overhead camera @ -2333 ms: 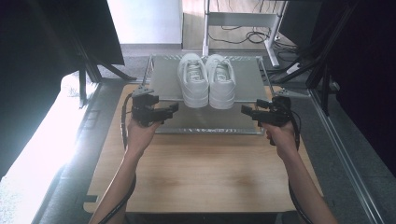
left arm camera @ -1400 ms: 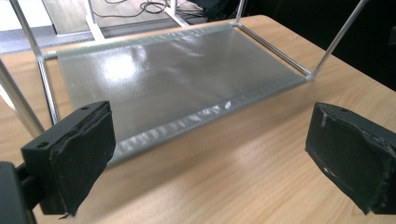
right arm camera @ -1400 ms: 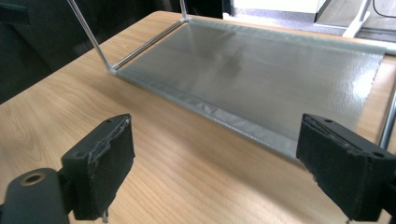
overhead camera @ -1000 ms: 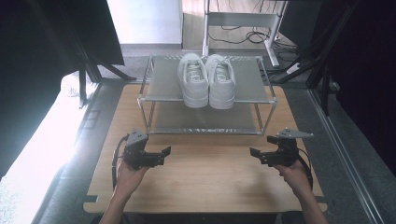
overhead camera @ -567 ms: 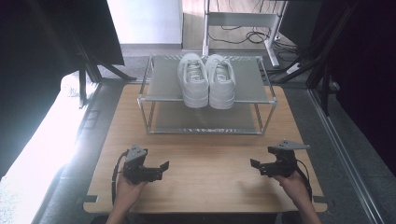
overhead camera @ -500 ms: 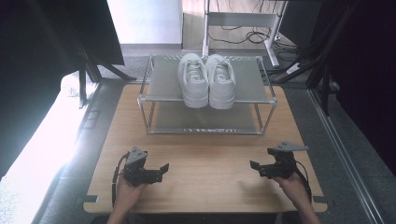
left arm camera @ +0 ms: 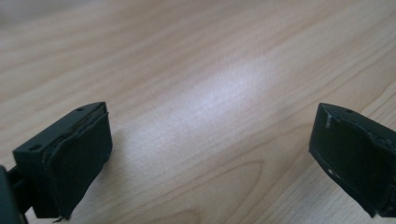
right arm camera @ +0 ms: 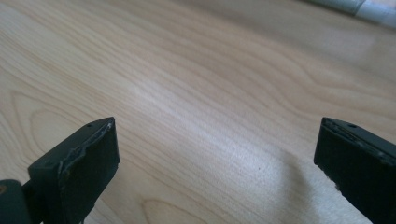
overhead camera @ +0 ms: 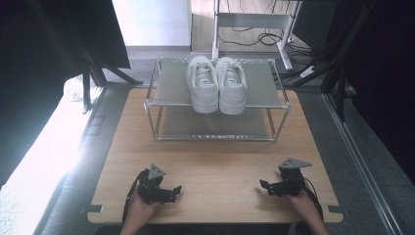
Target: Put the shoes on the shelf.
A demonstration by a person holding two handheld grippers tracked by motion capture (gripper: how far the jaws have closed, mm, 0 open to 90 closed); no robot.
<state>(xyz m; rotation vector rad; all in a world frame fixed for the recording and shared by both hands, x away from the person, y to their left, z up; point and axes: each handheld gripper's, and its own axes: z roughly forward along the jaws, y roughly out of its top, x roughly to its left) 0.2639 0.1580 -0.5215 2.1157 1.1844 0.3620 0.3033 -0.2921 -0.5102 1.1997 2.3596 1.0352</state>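
Note:
A pair of white sneakers (overhead camera: 217,84) stands side by side on the top shelf of a two-level metal rack (overhead camera: 169,93) at the far side of the wooden table (overhead camera: 215,161). My left gripper (overhead camera: 172,192) rests low near the table's front left, open, with bare wood between its jaws (left arm camera: 215,154). At the front right my right gripper (overhead camera: 263,186) also stands open over bare wood (right arm camera: 217,154). Both point inward toward the table's middle, far from the rack.
The rack's lower shelf (overhead camera: 215,128) holns nothing visible. Dark stands and frames flank the table on both sides (overhead camera: 88,68). A white desk frame with cables (overhead camera: 254,24) stands beyond the rack. Table edges lie close behind both hands.
Both grippers have pulled back from the rack's front corners to the near edge of the table and settled low there. The sneakers have not moved.

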